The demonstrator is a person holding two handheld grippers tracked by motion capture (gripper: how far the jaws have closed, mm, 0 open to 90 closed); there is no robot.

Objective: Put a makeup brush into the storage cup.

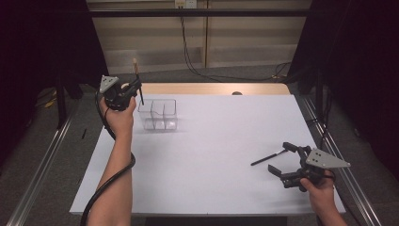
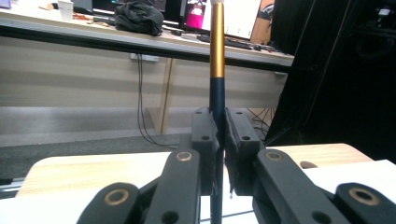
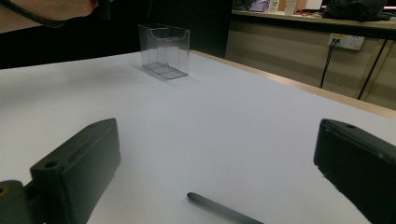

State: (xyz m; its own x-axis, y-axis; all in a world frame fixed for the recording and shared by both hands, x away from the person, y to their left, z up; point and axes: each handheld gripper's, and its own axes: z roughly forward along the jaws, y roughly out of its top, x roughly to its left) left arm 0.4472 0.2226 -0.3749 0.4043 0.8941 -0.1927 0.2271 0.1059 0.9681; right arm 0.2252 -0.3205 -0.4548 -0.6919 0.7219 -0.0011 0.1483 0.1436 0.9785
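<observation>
A: We have the left tool [image 1: 133, 89] clamped on the brush [image 2: 217, 60], the one with the dark lower shaft and the gold band. In the left gripper view it stands upright between the pads, pinched low on the dark part.

B: And it sits above and just left of the clear organizer [image 1: 159, 114] at the far left of the white surface [image 1: 211, 155]. From the high view we judge the lower tip is close to the left rim, not yet inside a compartment.

A: So for this step we should bring the tip over a compartment before lowering. We keep the shaft upright, so the bottom end enters cleanly and does not catch the thin wall.

B: Agreed. The organizer looks light, so a sideways knock could slide or tip it. We go down slowly and only let go once the tip rests on the bottom.

A: What about the other side?

B: Our right tool [image 1: 282, 157] is spread wide, holding nothing. It hovers low over the near right of the surface, with the second dark brush [image 3: 219, 209] lying flat between its jaws, untouched.

A: Then we leave that one until the first is placed.
</observation>
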